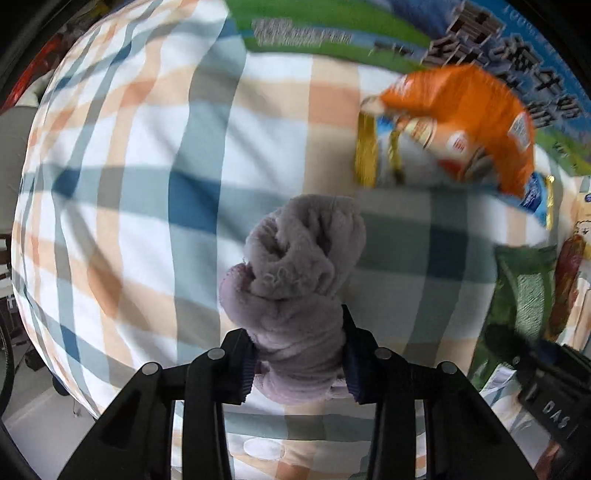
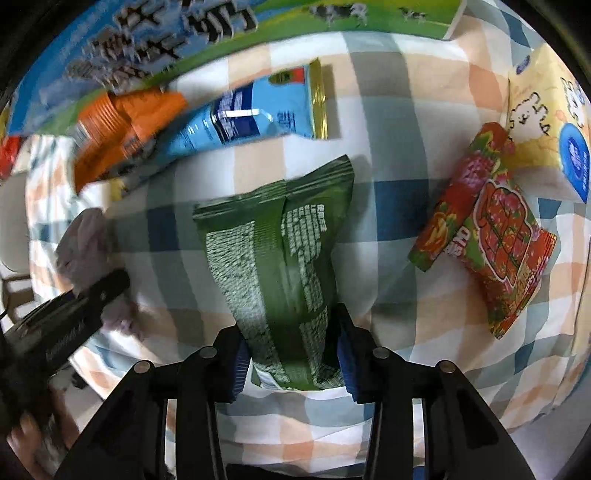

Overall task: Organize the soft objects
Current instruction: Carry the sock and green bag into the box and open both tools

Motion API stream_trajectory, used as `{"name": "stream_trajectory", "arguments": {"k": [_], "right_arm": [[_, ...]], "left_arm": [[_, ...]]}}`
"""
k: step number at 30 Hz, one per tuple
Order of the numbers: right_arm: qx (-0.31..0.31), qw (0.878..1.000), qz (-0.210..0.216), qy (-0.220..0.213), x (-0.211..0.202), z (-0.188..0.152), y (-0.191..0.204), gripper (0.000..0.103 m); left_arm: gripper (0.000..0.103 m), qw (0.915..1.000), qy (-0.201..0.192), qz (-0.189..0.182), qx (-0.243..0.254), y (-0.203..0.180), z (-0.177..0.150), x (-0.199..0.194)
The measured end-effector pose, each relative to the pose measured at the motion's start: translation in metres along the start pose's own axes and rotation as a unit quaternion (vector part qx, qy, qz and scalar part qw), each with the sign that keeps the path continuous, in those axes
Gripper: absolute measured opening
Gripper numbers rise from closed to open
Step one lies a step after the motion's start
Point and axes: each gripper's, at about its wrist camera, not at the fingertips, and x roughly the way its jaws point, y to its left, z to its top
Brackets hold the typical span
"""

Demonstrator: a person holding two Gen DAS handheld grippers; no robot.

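My left tongs (image 1: 299,365) are closed most of the way on the bundled mauve towel (image 1: 295,280); the blue pads dent its lower part, and the rest bulges out above them at centre frame. It is fleecy, light and very soft, so it will squash rather than slip. A grip low on the thickest fold looks best, since a loose end could unroll.

My right tongs (image 2: 291,363) are nipped in on the bottom edge of the green snack bag (image 2: 280,254), which lies seam-up at frame centre on the checked cloth (image 2: 406,295). I judge it light, crinkly and air-filled, with slick film, so I should hold the flat sealed end rather than the puffed middle.

The orange packet (image 1: 469,122) and the blue packet (image 2: 251,118) lie in the upper frame by the printed carton (image 2: 155,33). The red fruit packet (image 2: 491,236) is at right.
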Motion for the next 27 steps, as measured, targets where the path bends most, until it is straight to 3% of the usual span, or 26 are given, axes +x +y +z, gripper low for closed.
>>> {"name": "stream_trajectory", "arguments": {"k": [3,9,14,21,24,27], "right_arm": [[-0.009,1.0,-0.006,-0.002,0.003,0.0,0.009,0.036],[-0.032,0.999,0.013,-0.012,-0.012,-0.012,0.017,0.034],[-0.046,0.998,0.04,-0.036,-0.058,-0.024,0.023,0.033],[-0.038,0.992,0.079,-0.092,-0.138,-0.016,0.013,0.033],[-0.031,0.987,0.092,-0.13,-0.196,-0.012,0.003,0.033],[-0.025,0.98,0.095,-0.17,-0.239,0.017,0.002,0.033]], "left_arm": [[0.035,0.9999,-0.009,0.002,-0.005,0.004,0.0,-0.001],[0.034,0.9986,-0.052,-0.006,0.007,-0.013,-0.029,-0.042],[0.034,0.9948,-0.094,-0.027,0.029,-0.02,-0.03,-0.086],[0.034,0.9819,-0.155,-0.074,0.08,-0.042,-0.002,-0.172],[0.034,0.9741,-0.179,-0.096,0.099,-0.064,0.021,-0.209],[0.034,0.9672,-0.193,-0.119,0.114,-0.077,0.05,-0.235]]}}
